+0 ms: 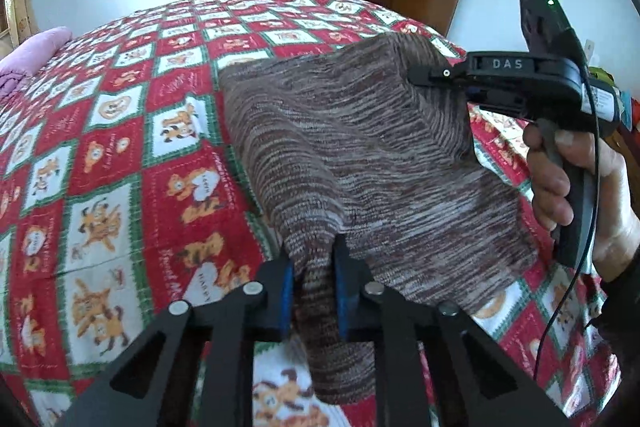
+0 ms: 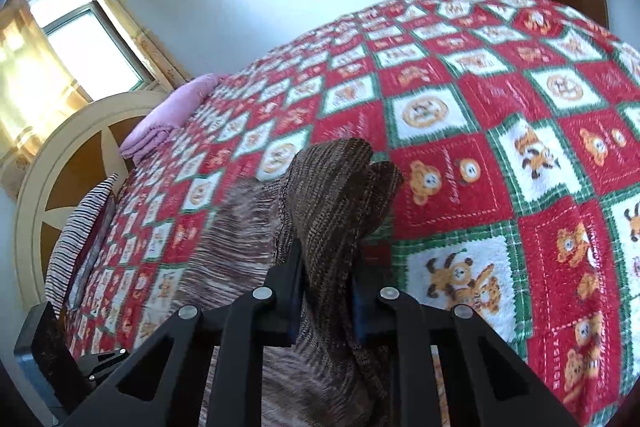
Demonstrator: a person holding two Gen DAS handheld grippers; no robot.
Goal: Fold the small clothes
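Over the quilt [image 1: 120,147], both fingers pinch the sweater [image 1: 360,155]; pink pillow [image 2: 176,107] lies seemingly well apart.

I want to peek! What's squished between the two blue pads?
Left wrist view: a bunched fold of the brown striped knitted garment sits between the left gripper's blue pads.

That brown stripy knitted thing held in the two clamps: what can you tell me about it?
The brown-and-cream streaked knitted garment looks like soft, ribbed marled yarn. It is lifted off the red, white and green bear-patterned blanket and hangs stretched between both tools. The left gripper is closed on a bunched corner; the right gripper pinches a folded, darker-looking edge that pokes up past its fingers. Its lower part droops toward the blanket.
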